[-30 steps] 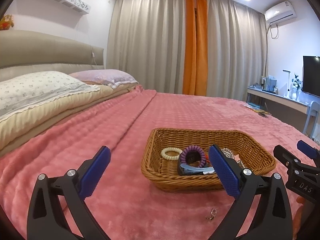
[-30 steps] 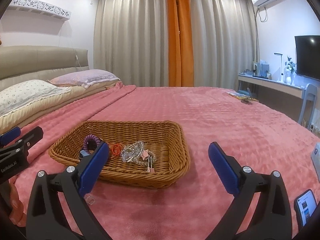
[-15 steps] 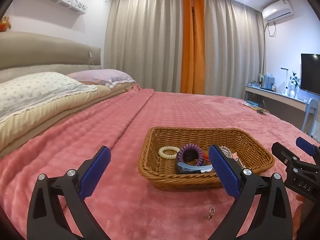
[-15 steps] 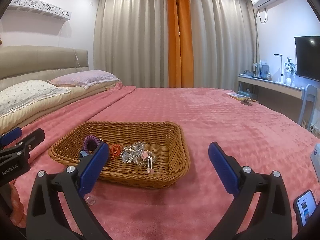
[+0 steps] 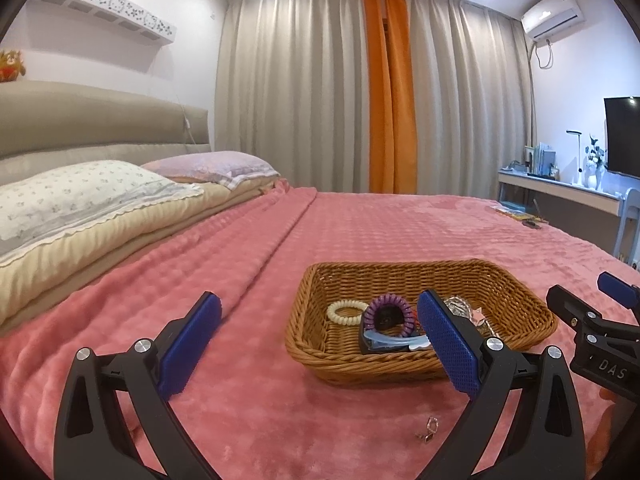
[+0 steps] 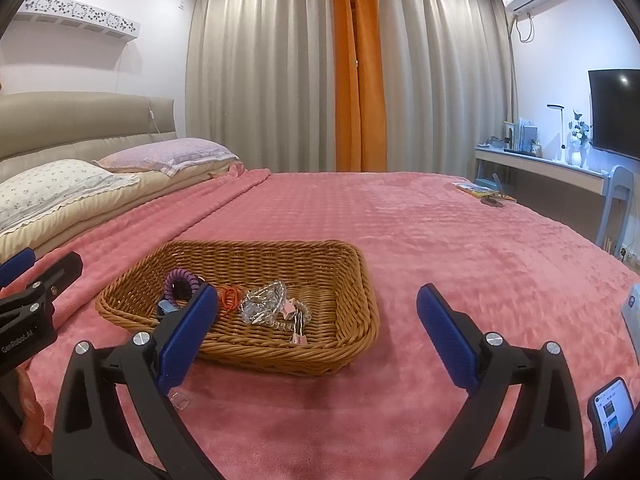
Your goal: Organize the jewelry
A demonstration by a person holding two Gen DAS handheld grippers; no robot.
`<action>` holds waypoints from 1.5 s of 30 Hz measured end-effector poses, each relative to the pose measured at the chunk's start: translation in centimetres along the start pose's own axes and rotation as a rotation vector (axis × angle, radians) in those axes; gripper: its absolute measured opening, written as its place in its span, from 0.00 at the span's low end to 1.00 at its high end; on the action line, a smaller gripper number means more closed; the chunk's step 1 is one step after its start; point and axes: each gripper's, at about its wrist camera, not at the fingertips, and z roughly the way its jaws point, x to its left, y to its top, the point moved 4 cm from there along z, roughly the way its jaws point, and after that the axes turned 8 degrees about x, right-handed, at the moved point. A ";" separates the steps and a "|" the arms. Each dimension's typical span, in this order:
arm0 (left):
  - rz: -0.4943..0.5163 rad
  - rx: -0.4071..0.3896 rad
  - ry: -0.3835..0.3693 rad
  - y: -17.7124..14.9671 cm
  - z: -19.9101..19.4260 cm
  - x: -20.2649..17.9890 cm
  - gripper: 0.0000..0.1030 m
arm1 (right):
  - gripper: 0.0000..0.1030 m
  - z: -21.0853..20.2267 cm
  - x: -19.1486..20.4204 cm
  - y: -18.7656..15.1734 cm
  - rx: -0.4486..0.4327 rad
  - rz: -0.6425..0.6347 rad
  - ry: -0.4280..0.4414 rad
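Observation:
A wicker basket [image 5: 516,300] [image 6: 352,280] rests on the pink bedspread. Inside lie a cream coil hair tie [image 5: 347,313], a purple coil hair tie [image 5: 388,314] [image 6: 181,281], an orange band [image 6: 230,297], a silvery chain heap [image 6: 264,302] and a pink charm [image 6: 289,309]. A small metal earring [image 5: 429,429] lies on the blanket in front of the basket; another small clear piece [image 6: 181,400] shows in the right wrist view. My left gripper [image 5: 318,344] stands open and empty, just short of the basket. My right gripper [image 6: 318,334] is open and empty too, near the basket's front right.
Pillows [image 5: 80,196] and a padded headboard line the left side. A desk [image 6: 540,164] with a lamp, a vase and a TV stands at the right. A phone [image 6: 612,412] lies on the blanket by my right gripper. Books [image 6: 478,191] sit at the bed's far right edge.
Both grippers have drawn back slightly, so the basket sits a little farther away. The jaws stay wide apart and nothing was picked up.

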 end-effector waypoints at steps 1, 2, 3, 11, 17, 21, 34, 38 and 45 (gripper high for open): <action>0.000 0.001 0.000 0.0 0.0 0.0 0.92 | 0.92 0.0 0.0 0.0 0.000 0.000 0.000; -0.001 0.002 0.000 0.0 0.0 0.0 0.92 | 0.92 0.0 0.0 0.0 0.000 0.000 0.000; -0.002 0.002 0.000 0.0 0.0 0.1 0.92 | 0.92 0.0 0.0 0.0 0.000 0.000 0.001; 0.000 0.004 -0.001 0.0 0.1 0.0 0.92 | 0.92 0.1 0.0 -0.1 0.003 0.003 0.002; -0.002 0.003 0.003 0.0 0.0 0.2 0.92 | 0.92 0.2 -0.1 -0.2 0.006 0.009 0.003; -0.003 0.003 0.002 0.0 0.0 0.2 0.92 | 0.92 0.2 -0.1 -0.1 0.008 0.009 0.005; 0.016 -0.006 0.003 0.0 -0.2 -0.2 0.92 | 0.92 0.4 -0.6 -0.1 0.027 0.037 0.024; 0.019 -0.007 0.006 0.0 -0.3 -0.2 0.92 | 0.92 0.4 -0.6 -0.1 0.026 0.034 0.023; 0.013 -0.020 0.025 0.1 -0.5 -0.2 0.92 | 0.92 0.4 -0.6 -0.1 0.030 0.044 0.029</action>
